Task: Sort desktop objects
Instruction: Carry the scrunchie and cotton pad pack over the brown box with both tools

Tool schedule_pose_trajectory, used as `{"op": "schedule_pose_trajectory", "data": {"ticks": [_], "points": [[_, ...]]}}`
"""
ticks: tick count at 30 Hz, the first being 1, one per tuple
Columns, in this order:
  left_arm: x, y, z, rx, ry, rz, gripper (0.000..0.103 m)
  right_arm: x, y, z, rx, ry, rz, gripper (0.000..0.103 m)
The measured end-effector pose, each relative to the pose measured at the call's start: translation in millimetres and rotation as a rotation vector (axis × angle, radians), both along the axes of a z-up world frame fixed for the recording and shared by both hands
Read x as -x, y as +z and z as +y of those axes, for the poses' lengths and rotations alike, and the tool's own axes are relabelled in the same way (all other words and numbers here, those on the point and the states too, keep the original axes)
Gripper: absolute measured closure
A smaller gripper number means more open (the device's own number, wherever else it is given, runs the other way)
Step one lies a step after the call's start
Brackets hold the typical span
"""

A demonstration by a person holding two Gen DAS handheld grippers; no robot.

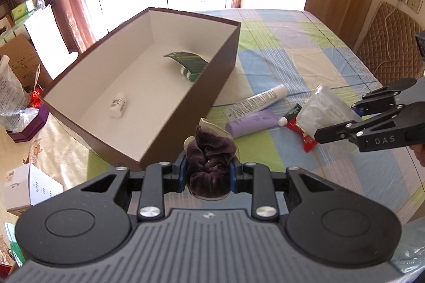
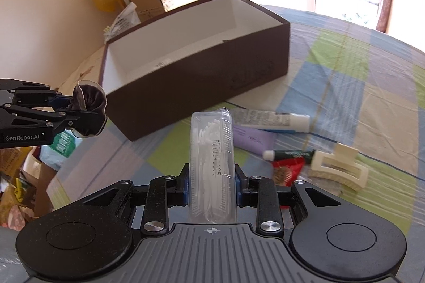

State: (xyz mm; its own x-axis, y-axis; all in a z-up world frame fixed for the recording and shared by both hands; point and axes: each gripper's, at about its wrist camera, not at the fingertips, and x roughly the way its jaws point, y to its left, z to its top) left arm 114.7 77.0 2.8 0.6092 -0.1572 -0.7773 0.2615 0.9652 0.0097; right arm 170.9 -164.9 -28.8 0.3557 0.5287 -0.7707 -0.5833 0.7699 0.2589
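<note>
A soft velvet scrunchie (image 1: 209, 166) is pinched in the left gripper (image 1: 208, 171), a seemingly light, crushable clear packet (image 2: 212, 171) in the right gripper (image 2: 212, 186), near the brown box (image 1: 186, 107).

The open cardboard box (image 1: 148, 86) is dark brown outside and plain white inside. The cloth on the counter (image 1: 292, 49) has a check pattern of blue, green, cream and pale lilac squares with thin stripes. The velvet scrunchie (image 1: 209, 166) is dark purple. One squeeze tube (image 1: 251, 122) is lilac, another tube (image 1: 261, 98) is white with black print. The plastic hair claw (image 2: 338, 167) is cream, and the snack wrapper (image 1: 302, 132) is red.
</note>
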Motion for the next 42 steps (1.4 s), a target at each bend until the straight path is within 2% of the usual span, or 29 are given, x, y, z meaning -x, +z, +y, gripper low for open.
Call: {"op": "schedule_pose_trajectory", "data": {"ticks": [6, 11, 24, 32, 42], "points": [[-3.1, 22.7, 30.0, -0.004, -0.002, -0.057, 0.078, -13.5, 15.6, 26.6, -0.059, 0.039, 0.002, 0.07], [-17.7, 33.7, 52.9, -0.055, -0.008, -0.099, 0.078, -28.3, 33.5, 51.7, -0.074, 0.067, -0.043, 0.07], [-61.3, 33.5, 92.2, -0.084, -0.027, -0.125, 0.078, -65.6, 65.8, 113.8, -0.08, 0.123, -0.156, 0.07], [-102.1, 27.8, 98.3, -0.125, -0.077, -0.117, 0.078, -100.7, 68.6, 147.3, -0.047, 0.128, -0.187, 0.07], [-145.6, 8.2, 95.1, -0.133, -0.107, -0.083, 0.078, -141.1, 46.0, 167.2, 0.011, 0.103, -0.16, 0.07]]}}
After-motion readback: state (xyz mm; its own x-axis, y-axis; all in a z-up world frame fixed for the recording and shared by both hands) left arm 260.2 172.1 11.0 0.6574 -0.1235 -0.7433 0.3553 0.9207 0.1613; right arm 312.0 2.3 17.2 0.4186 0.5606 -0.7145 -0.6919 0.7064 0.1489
